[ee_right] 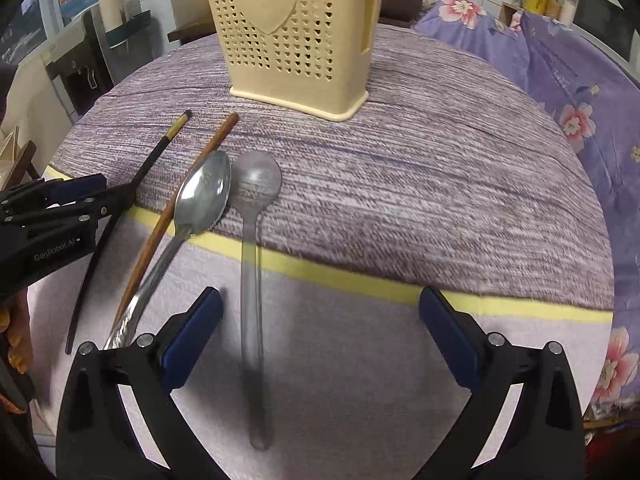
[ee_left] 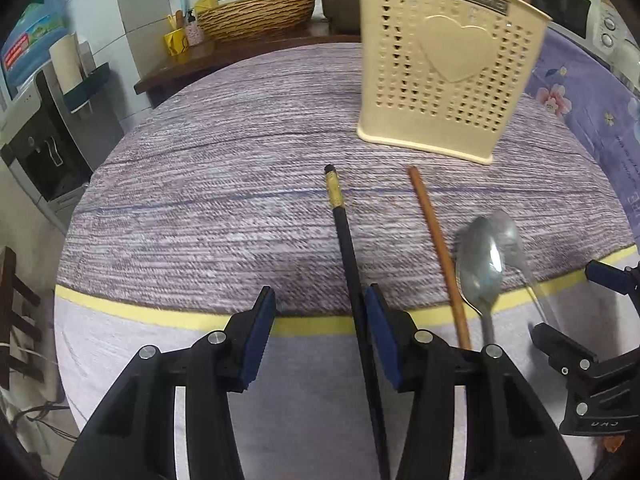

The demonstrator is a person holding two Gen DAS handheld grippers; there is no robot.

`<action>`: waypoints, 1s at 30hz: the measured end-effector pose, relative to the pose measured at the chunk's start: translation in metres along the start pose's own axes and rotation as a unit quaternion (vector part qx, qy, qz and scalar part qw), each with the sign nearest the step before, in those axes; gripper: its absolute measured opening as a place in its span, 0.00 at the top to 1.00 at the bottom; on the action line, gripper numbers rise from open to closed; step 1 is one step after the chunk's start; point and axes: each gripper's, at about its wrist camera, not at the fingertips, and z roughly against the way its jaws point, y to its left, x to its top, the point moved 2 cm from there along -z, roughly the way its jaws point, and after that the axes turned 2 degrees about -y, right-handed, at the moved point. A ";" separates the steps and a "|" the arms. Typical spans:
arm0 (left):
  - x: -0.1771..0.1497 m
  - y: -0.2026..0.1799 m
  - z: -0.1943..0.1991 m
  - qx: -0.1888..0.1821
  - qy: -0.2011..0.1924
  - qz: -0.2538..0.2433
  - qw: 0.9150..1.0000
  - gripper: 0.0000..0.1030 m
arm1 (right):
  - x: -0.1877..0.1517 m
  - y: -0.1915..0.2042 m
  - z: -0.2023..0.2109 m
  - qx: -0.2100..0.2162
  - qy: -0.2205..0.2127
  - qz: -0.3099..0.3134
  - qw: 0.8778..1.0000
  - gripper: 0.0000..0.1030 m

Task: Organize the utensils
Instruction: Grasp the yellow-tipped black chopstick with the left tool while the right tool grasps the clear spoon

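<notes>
1. The left gripper [ee_left: 320, 328] sits low over the near edge of the surface [ee_left: 224, 184], its jaws apart. The black chopstick [ee_left: 349, 252] runs between them, lying right against the inner face of the right-hand pad; the other pad stands clear of it.
2. The right gripper [ee_right: 320, 340] hovers with its jaws wide apart and holds nothing. The clear plastic spoon [ee_right: 254, 280] lies between its fingers, nearer the left one, with its handle toward the camera and its round bowl away.
3. Just left of that spoon lies the metal spoon [ee_right: 204, 196], bowl up, its rim touching or nearly touching the plastic bowl.
4. The brown wooden chopstick [ee_right: 188, 184] lies beside the metal spoon on its left, slanting away toward the holder. Farther left is the black chopstick [ee_right: 132, 192], its gold-banded tip pointing away, with the left gripper [ee_right: 96, 196] at its middle.
5. A pale yellow stripe [ee_right: 360, 284] crosses the cloth under the utensil handles; beyond it the cloth is a woven purple-grey.
6. Past the chopstick tips stands the cream utensil holder [ee_left: 448, 80], upright, perforated with small hearts and bearing one large raised heart; it is apart from all four utensils.
7. A purple floral cloth [ee_right: 560, 80] lies to the right of the surface.
</notes>
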 end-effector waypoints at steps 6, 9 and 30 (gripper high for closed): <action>0.012 0.004 -0.008 0.005 0.002 -0.008 1.000 0.59 | 0.026 0.001 -0.015 0.012 -0.013 0.017 1.000 0.12; 0.017 0.008 -0.012 -0.005 0.004 0.006 1.000 0.63 | 0.037 0.004 -0.019 0.016 -0.016 0.026 0.999 0.20; 0.042 -0.004 -0.028 0.009 0.010 0.021 1.000 0.91 | 0.054 0.011 -0.024 -0.018 -0.007 -0.026 0.999 0.59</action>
